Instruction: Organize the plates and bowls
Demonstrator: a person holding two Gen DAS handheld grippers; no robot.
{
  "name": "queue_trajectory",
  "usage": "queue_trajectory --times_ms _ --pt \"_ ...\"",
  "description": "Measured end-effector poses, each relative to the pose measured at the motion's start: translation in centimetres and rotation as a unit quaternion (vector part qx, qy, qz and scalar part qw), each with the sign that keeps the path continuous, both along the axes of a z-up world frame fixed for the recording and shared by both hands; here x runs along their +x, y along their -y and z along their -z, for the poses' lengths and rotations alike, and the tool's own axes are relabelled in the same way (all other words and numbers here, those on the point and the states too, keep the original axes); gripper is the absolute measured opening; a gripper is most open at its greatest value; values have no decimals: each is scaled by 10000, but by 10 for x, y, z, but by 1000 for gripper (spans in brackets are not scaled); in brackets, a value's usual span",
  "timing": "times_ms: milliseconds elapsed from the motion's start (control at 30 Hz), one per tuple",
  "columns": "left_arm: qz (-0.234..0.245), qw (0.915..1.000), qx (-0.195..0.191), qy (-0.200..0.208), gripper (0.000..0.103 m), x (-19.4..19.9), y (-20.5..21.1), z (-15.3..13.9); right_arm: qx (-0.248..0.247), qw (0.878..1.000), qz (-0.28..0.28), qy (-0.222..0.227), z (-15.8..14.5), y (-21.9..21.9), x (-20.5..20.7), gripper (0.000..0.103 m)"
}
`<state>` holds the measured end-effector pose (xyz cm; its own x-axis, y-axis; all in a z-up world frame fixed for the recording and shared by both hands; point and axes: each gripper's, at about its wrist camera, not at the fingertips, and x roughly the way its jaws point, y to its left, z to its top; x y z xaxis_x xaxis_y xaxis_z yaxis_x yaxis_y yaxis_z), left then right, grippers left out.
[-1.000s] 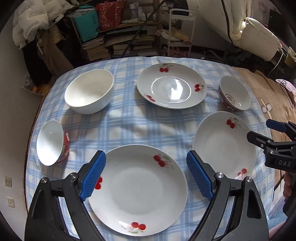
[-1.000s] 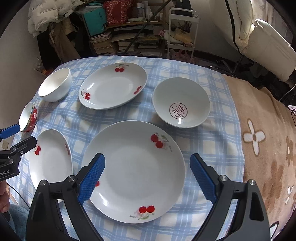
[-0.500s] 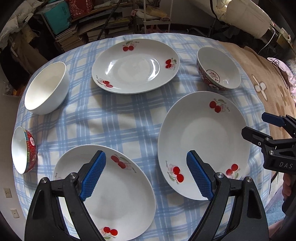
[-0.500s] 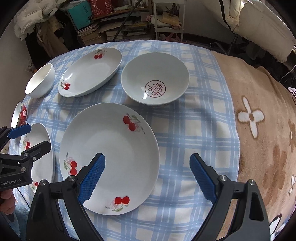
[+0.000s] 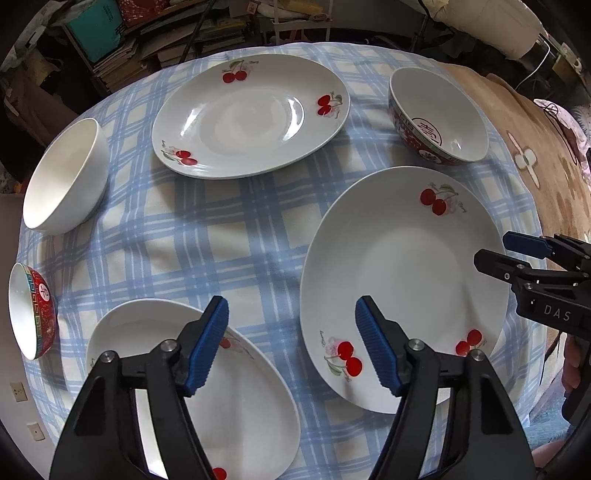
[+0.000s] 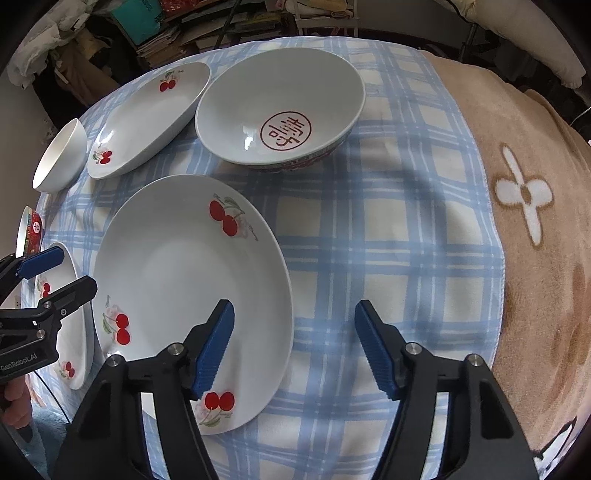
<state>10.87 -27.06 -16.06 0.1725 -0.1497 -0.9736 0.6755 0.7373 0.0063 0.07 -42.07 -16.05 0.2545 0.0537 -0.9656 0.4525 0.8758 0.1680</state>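
Note:
Three white cherry plates lie on a blue plaid cloth: a near left plate (image 5: 207,391), a big right plate (image 5: 399,280) and a far plate (image 5: 251,114). A white bowl (image 5: 66,177), a small red bowl (image 5: 31,310) on its side and a red-patterned bowl (image 5: 439,114) stand around them. My left gripper (image 5: 291,343) is open and empty, between the near left and right plates. My right gripper (image 6: 293,350) is open and empty over the right edge of the big plate (image 6: 184,288); the patterned bowl (image 6: 280,110) lies beyond.
The table is round, its edge close on the left and front. A beige flowered blanket (image 6: 535,221) covers the right side. Shelves with books and clutter (image 5: 166,33) stand behind the table. The right gripper also shows in the left wrist view (image 5: 517,254).
Both grippers have moved right and closer to the table. The left one went from over the near left plate to the gap beside the big plate. Both jaws narrowed but stay open.

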Motion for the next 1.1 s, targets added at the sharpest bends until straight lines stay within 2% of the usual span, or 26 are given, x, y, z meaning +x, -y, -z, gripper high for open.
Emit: queue_trajectory --times_ms 100,133,200,300,467,633,867,1100 --pt "26 9999 -66 -82 53 1 4 4 118 9999 53 16 3 2 -1 64" --pt "32 9999 -85 -101 40 1 5 6 158 9999 59 15 4 2 0 59" --pt "96 9997 -100 -223 21 0 8 10 264 9996 82 6 6 5 -3 48" --pt "37 9998 -47 -163 14 1 9 15 389 9992 132 16 9 7 -4 39" --pt "-224 9989 -165 -379 12 8 6 23 565 9981 210 84 10 9 -5 27" --pt "-340 9976 -239 -546 14 13 4 28 730 9971 158 142 9 5 -4 12" --pt "-358 9981 -247 -425 14 10 8 29 630 9976 206 184 7 3 -4 13" --pt "-357 9977 -348 -459 14 8 0 18 502 9978 257 336 -6 1 -6 13"
